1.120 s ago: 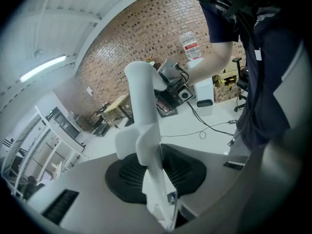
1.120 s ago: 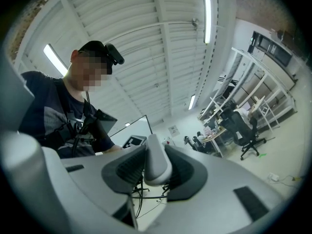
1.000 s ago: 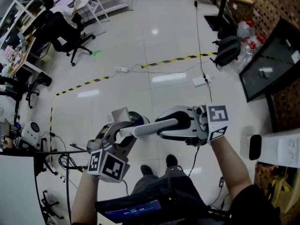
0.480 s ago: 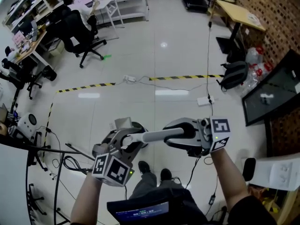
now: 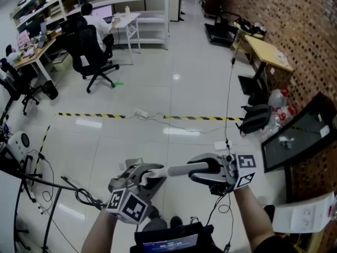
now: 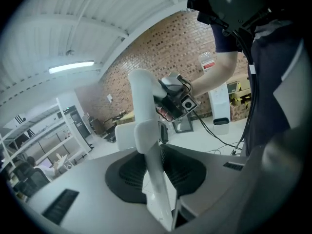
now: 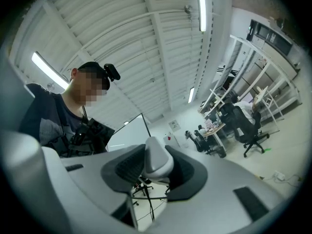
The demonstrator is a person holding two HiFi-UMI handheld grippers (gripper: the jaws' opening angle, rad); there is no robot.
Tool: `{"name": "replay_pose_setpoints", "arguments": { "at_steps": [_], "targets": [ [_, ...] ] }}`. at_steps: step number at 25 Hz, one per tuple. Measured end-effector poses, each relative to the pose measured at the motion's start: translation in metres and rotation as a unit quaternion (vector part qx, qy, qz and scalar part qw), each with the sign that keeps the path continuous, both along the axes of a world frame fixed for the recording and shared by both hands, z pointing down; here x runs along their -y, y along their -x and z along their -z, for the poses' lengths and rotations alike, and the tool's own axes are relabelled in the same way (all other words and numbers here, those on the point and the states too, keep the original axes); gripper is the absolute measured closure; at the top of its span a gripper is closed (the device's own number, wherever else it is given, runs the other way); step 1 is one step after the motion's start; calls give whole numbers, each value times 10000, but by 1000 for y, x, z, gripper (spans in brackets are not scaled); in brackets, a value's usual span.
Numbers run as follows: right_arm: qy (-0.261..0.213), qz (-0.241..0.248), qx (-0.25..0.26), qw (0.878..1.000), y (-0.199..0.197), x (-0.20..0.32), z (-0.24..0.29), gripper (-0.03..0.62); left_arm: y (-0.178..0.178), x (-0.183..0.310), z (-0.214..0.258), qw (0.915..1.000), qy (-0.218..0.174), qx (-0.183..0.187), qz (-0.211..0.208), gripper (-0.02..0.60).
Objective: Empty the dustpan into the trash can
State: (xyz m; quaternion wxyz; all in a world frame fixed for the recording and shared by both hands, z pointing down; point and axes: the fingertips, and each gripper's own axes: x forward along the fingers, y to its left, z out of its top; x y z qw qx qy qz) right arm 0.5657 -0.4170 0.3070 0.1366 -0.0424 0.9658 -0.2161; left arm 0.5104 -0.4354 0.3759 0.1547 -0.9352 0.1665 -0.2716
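The dustpan's long white handle [image 5: 176,169] lies almost level between my two grippers in the head view. My left gripper [image 5: 143,177] is shut on its left part, and the white shaft [image 6: 146,130] runs up between the dark pads. A grey piece [image 5: 131,165] of the dustpan shows just beyond this gripper; the pan itself is hidden. My right gripper [image 5: 202,168] grips the rounded handle end [image 7: 157,163]. Its jaws have just been opening slightly, with the end still between the pads. I see no trash can for certain.
A tall white box with a dark slot [image 6: 220,106] stands by the brick wall on the right [image 5: 308,215]. Cables [image 5: 84,196] and a stand's legs cross the floor at the lower left. Yellow-black tape [image 5: 200,118], a bag [image 5: 255,119], desks and office chairs [image 5: 92,49] lie further off.
Both grippers and the handle have dropped lower in the head view. The view has swung up the room, so the tape line and chairs sit further from the grippers. Both grips are unchanged.
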Motion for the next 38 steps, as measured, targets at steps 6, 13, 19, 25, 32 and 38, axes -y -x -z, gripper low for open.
{"name": "replay_pose_setpoints", "arguments": {
  "at_steps": [6, 13, 19, 25, 32, 38],
  "targets": [
    [17, 78, 107, 9999, 51, 35, 20, 448, 49, 31, 14, 9989, 30, -407, 251, 499],
    [120, 337, 242, 9991, 111, 77, 34, 447, 109, 70, 27, 9929, 46, -929, 746, 497],
    [356, 583, 572, 9960, 150, 112, 50, 448, 144, 100, 37, 9818, 22, -1228, 1448, 498],
    [569, 1006, 1018, 9881, 175, 149, 71, 448, 167, 133, 53, 9650, -29, -1365, 2239, 497],
    [348, 1641, 790, 9827, 181, 182, 87, 447, 167, 163, 64, 9506, -138, -1215, 2854, 493],
    [-179, 2119, 723, 9744, 178, 194, 108, 447, 163, 190, 79, 9348, -440, -1168, 3324, 494]
  ]
}}
